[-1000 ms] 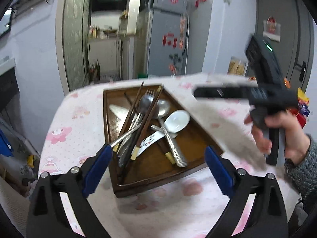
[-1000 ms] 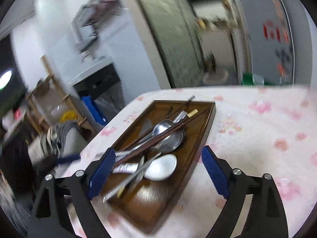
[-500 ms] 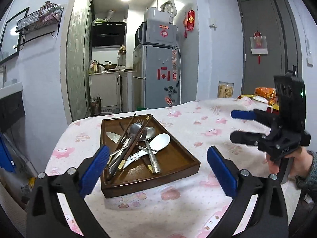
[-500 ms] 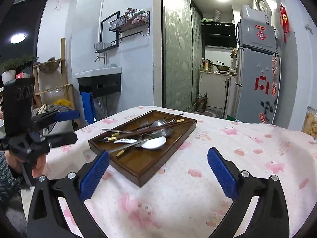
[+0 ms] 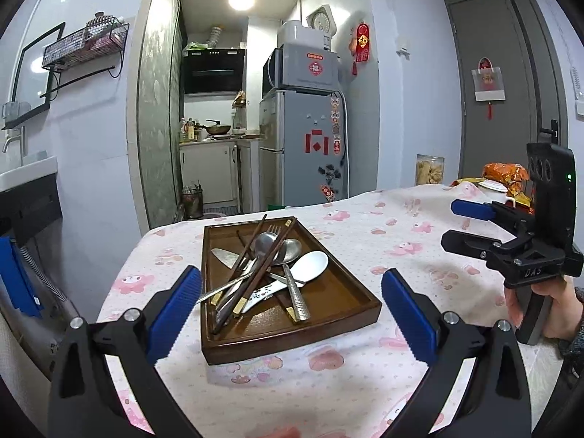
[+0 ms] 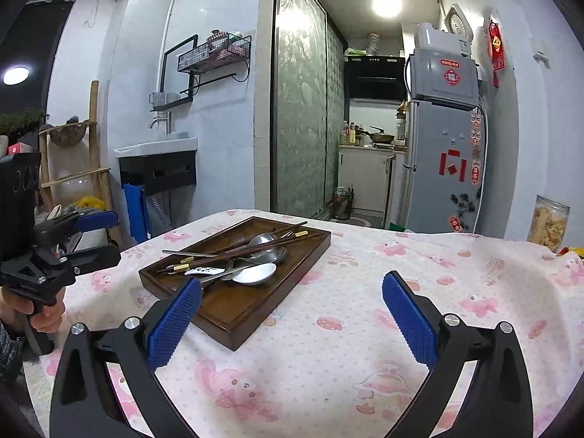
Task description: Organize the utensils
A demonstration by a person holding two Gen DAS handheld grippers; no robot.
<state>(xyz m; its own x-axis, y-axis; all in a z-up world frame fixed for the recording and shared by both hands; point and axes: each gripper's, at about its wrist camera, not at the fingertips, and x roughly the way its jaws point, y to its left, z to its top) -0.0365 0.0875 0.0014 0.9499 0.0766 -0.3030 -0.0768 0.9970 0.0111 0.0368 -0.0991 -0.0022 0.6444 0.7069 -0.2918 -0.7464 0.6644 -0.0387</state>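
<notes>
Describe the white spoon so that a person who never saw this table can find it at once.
On the pink-patterned tablecloth sits a dark wooden tray holding a pile of utensils. The white spoon lies at the pile's right edge. It alone has a glossy white bowl; its neighbours are metal spoons and dark chopsticks.

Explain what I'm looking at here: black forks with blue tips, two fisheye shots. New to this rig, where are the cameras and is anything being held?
No robot here: a person holds a handheld claw in each hand, and each carries a fisheye camera looking forward along its two fingers. The left-wrist view shows the left claw in the foreground, and the right claw held by a hand at the right edge. The right-wrist view shows the right claw close up, with the left claw at the left edge.

Both stand open and hold nothing. On the pink patterned tablecloth sits a wooden tray with a jumbled pile: chopsticks, a white spoon, metal spoons and a fork.
</notes>
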